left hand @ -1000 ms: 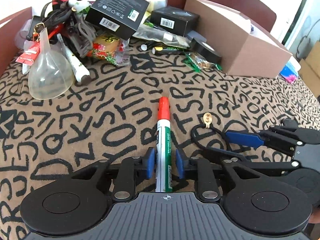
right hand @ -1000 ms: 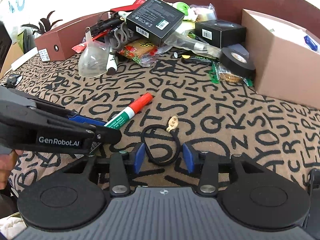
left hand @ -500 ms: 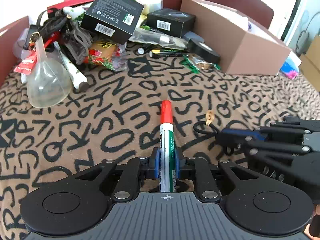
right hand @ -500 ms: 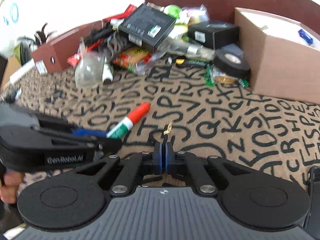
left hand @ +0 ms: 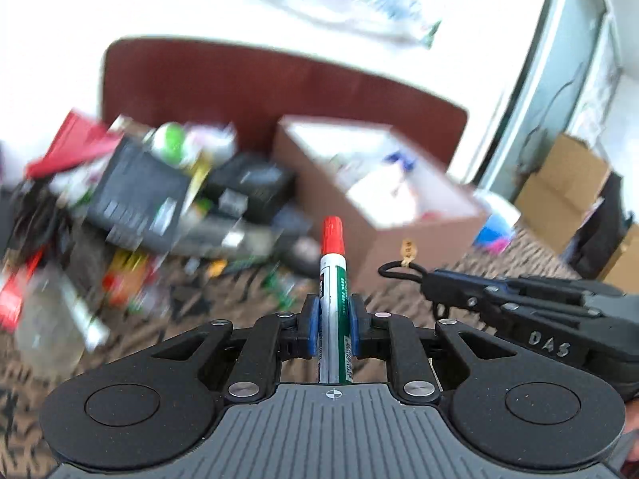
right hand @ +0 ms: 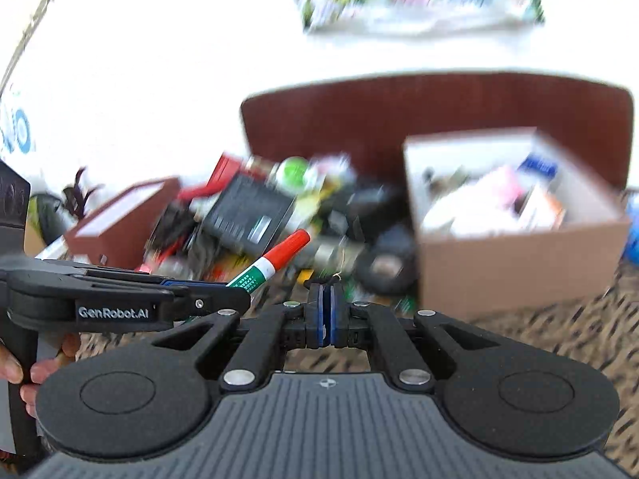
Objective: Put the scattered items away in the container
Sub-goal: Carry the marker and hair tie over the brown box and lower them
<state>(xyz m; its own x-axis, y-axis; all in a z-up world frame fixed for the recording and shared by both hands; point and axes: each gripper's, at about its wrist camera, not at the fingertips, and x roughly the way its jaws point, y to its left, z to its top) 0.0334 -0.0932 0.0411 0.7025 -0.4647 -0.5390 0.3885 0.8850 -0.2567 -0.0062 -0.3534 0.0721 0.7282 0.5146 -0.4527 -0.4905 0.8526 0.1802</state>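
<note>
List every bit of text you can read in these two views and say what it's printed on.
"GenRobot.AI": on the side of the left gripper, seen from the right wrist.
"DAS": on the body of the right gripper, seen from the left wrist.
Marker label: white print on green, too small to read.
Black boxes in the pile: labels blurred, unreadable.

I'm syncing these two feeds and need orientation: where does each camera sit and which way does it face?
Left wrist: sits behind the left tool, facing the cardboard box; the tool grips a marker, and the right tool enters from the right with a hair tie.
Right wrist: sits behind the right tool, facing the same box; fingers show lower left.
Shared: box, marker, clutter pile.
</note>
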